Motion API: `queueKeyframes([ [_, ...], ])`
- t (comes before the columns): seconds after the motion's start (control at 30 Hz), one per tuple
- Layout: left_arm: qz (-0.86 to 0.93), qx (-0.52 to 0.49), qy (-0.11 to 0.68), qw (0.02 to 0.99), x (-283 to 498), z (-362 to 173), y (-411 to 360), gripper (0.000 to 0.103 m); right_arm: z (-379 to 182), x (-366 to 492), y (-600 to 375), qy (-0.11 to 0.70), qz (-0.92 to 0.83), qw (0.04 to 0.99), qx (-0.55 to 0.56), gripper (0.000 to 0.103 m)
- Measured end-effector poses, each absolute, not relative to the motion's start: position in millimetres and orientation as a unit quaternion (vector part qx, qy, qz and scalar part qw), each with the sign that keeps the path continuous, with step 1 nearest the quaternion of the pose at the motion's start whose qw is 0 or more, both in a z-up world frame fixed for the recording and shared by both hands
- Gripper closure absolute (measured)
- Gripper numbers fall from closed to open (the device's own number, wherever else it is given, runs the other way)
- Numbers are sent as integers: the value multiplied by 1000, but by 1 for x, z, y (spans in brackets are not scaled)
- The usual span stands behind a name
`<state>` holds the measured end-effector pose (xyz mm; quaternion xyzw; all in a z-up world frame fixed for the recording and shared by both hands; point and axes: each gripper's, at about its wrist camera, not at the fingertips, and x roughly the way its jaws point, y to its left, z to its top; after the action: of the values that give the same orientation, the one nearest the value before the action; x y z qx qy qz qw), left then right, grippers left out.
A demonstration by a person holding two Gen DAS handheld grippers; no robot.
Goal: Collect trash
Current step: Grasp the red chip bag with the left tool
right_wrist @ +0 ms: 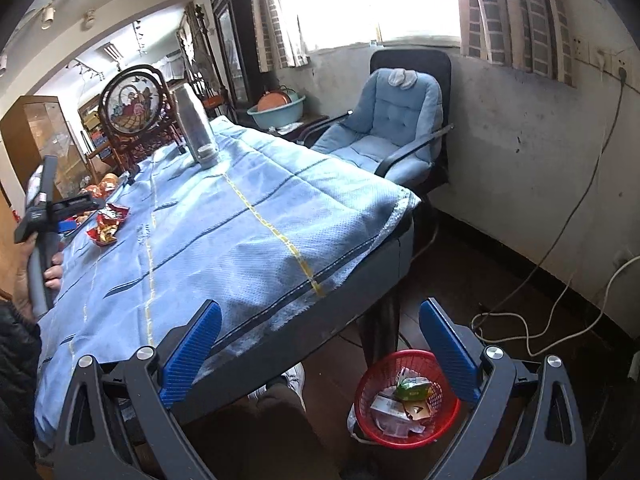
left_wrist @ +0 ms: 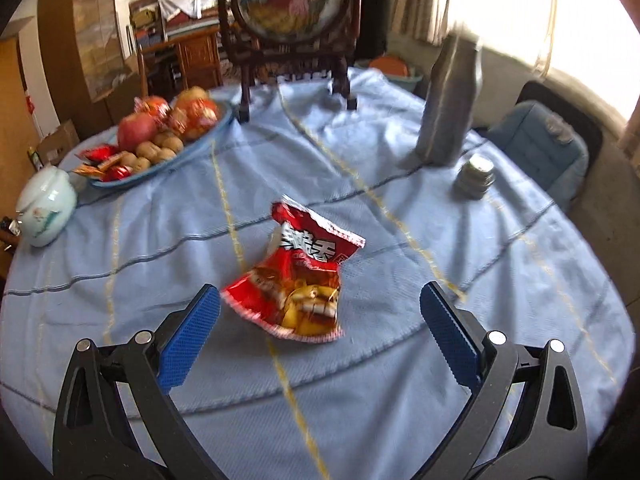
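Daylight floods in from the window (right_wrist: pixel 372 0), blown out to white in both views. Left wrist view shows motion blur on the snack wrapper (left_wrist: pixel 300 276) and metal bottle (left_wrist: pixel 448 104). Heavy fisheye bending, dark vignette corners; floor under the table (right_wrist: pixel 240 216) dim.

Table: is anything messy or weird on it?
Yes. A crumpled red snack bag lies torn open on the blue cloth, alone, away from the fruit plate. It looks like trash, just ahead of the open left gripper.
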<state>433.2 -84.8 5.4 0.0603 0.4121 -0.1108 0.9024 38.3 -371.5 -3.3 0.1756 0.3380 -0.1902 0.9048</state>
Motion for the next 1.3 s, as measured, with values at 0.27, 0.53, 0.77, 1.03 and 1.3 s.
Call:
queueKeyframes([
  [0.27,-78,106,440,888,456,-49,-96,23,-6,53,-368,348,-196,902,162,6],
  [0.53,-119,51,408,904,432,0,-40,66,8,67,-333,339,-167,918,120,6],
  [0.77,-100,85,406,904,392,6,24,66,10,83,-314,342,-129,923,120,6],
  [1.03,-119,52,392,911,414,17,-17,6,18,89,-292,337,-101,929,119,6],
  [1.3,-57,73,450,888,483,-29,-61,18,25,73,-306,335,-131,926,118,6],
])
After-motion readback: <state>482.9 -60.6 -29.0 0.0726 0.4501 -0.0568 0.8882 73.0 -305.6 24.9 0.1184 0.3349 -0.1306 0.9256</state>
